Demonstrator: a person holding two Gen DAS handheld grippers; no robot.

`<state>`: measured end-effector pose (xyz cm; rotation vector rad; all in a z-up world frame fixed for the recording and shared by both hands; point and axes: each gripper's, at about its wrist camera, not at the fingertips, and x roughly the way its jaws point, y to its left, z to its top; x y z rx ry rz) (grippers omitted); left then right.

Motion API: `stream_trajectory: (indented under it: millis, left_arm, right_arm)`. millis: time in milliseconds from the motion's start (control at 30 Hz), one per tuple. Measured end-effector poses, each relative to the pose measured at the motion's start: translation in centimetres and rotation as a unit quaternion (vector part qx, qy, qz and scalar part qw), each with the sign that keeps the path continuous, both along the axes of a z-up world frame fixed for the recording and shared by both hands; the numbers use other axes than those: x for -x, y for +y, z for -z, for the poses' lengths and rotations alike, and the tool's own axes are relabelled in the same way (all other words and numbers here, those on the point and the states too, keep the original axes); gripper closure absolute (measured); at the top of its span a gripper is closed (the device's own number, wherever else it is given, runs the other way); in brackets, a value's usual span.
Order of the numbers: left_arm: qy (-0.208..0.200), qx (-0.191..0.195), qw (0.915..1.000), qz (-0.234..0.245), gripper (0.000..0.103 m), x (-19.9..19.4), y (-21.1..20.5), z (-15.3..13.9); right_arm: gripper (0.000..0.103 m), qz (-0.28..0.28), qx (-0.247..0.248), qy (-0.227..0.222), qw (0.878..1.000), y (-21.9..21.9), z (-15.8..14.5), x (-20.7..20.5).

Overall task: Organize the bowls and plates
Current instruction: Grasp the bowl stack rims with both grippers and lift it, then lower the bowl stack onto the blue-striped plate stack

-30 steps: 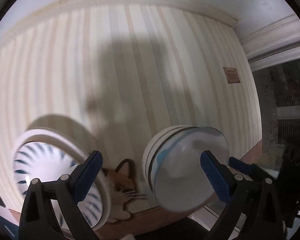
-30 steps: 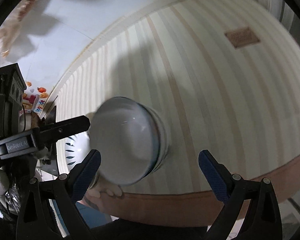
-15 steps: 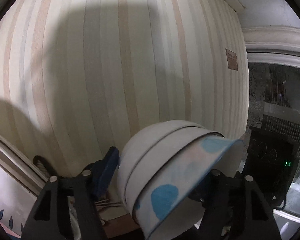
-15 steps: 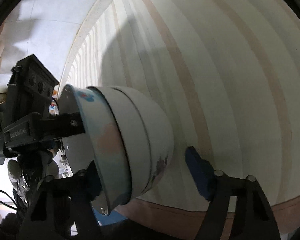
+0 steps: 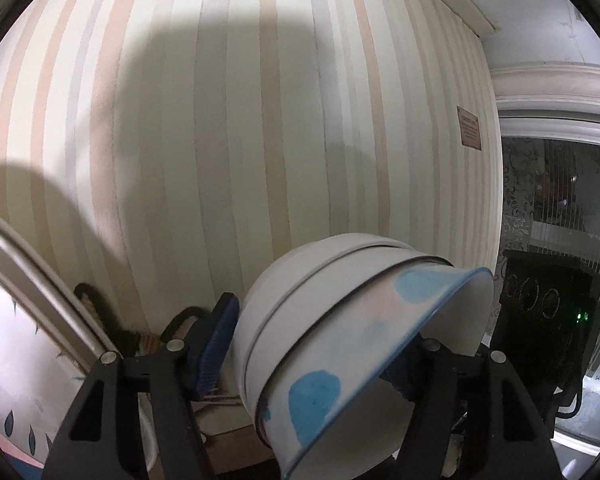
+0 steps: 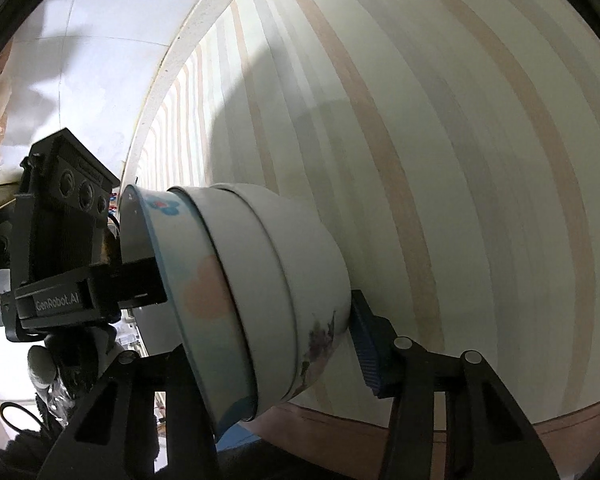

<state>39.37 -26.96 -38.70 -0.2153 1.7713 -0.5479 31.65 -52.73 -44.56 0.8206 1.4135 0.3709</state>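
Bowls (image 5: 340,344), nested in a stack and tipped on their side, sit between both grippers before the striped wall (image 5: 260,140). Left of the stack, the left gripper (image 5: 316,354) clamps it; the right gripper (image 6: 256,340) is closing across it. Glazed, slippery, breakable ware: grip the walls, not the rims.

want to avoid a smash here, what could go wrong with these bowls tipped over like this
1. The stack of bowls lies on its side between both tools. The nested bowls could slide apart and the outer blue-spotted bowl slip out.
2. The right tool is closing on the stack; its far pad sits against the rounded base and could skid off the curve.
3. A leaf-pattern plate stands on edge close beside the left tool; a swing could knock it.
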Motion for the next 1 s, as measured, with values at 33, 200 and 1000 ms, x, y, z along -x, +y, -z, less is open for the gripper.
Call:
stream_trajectory:
  millis: [33,200,1000]
  left_arm:
    - [-0.001,-0.002,1.0000,0.001,0.039,0.1,0.0,-0.1]
    - [-0.007,-0.002,0.9999,-0.007,0.039,0.1,0.7,-1.6]
    - [-0.039,-0.006,0.9981,-0.047,0.039,1.0,13.2,-6.6]
  right_arm:
    - [0.052,-0.001,-0.001,0.000,1.000,0.1,0.0,-0.3]
    - [0.053,-0.003,-0.011,0.003,1.000,0.4,-0.2,-1.2]
    - [0.053,-0.058,-0.028,-0.021,0.998,13.7,-3.8,-4.9]
